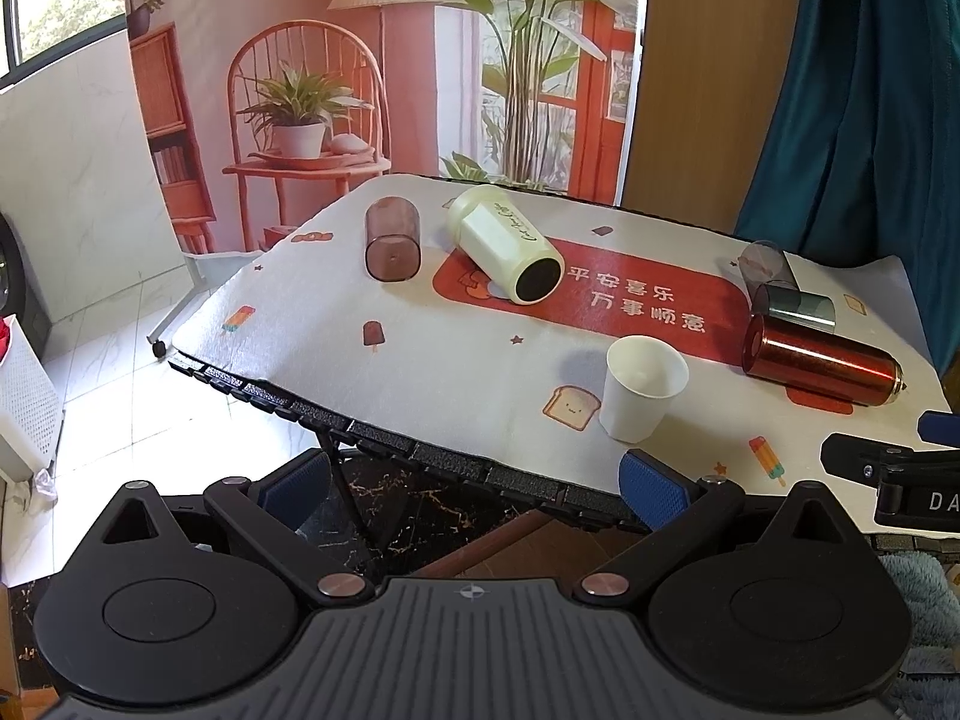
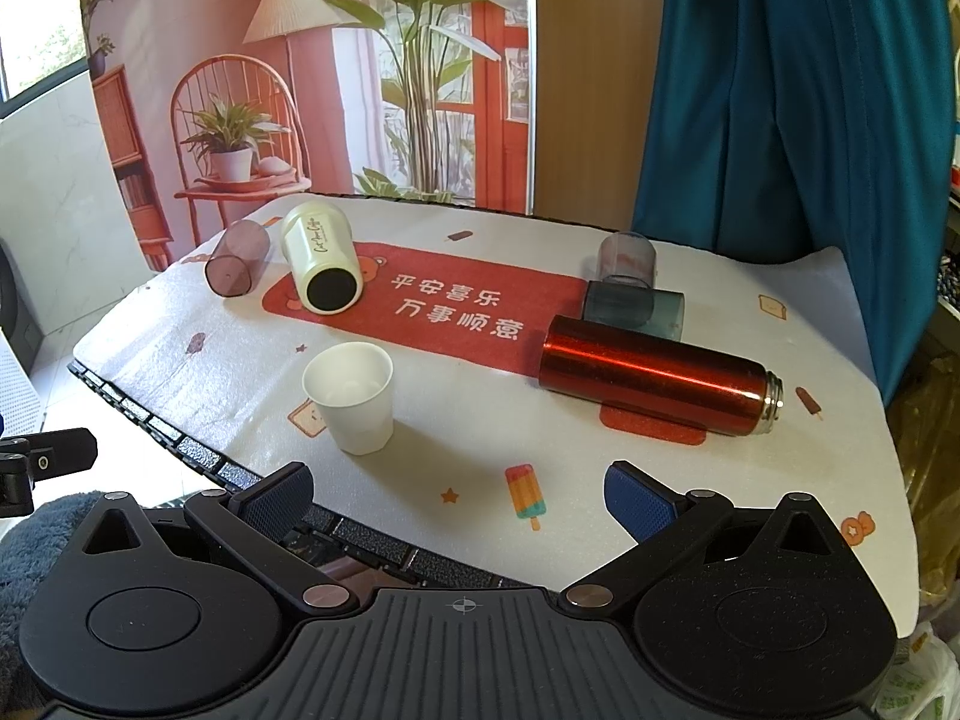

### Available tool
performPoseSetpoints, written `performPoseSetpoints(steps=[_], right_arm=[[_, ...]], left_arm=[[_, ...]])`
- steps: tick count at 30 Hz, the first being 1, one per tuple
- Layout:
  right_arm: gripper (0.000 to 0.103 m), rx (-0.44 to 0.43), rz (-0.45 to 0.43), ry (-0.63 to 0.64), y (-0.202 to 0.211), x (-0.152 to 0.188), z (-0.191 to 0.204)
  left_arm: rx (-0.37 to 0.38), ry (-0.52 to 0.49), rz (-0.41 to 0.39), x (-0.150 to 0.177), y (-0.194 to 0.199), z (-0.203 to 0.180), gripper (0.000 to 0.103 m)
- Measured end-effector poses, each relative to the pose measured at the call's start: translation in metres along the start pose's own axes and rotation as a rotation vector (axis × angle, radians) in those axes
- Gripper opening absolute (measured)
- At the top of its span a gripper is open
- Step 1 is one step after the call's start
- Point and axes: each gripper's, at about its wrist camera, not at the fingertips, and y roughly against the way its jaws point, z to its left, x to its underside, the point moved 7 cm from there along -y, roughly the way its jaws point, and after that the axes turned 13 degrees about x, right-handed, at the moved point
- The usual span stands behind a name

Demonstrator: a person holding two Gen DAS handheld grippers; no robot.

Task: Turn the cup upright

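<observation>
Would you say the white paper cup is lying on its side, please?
No, the white paper cup stands upright on the tablecloth with its open mouth facing up.

- A printed backdrop (image 1: 384, 72) of chair, lamp and plants hangs behind the counter (image 1: 420, 360).
- Left of the backdrop, a daylit window (image 1: 60, 0).
- Right of it, a teal curtain (image 1: 852, 90).
- Below, white marble floor tiles (image 1: 120, 372).

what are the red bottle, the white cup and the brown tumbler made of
Red bottle: likely metal with a glossy red coat; a bright streak runs along it and the threaded neck is bare silver. White cup: matte, thin-walled, probably paper, possibly plastic. Brown tumbler: tinted see-through plastic, apparently; the mat shows through it.
</observation>
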Motion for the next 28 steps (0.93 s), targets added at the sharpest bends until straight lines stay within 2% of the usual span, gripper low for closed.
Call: performPoseSetpoints(steps=[28], right_arm=[[0.103,0.036,-0.035,0.003,0.008,-0.003,-0.001]], left_arm=[[-0.007,-0.023,-0.059,-0.003,0.014,-0.004,0.103]])
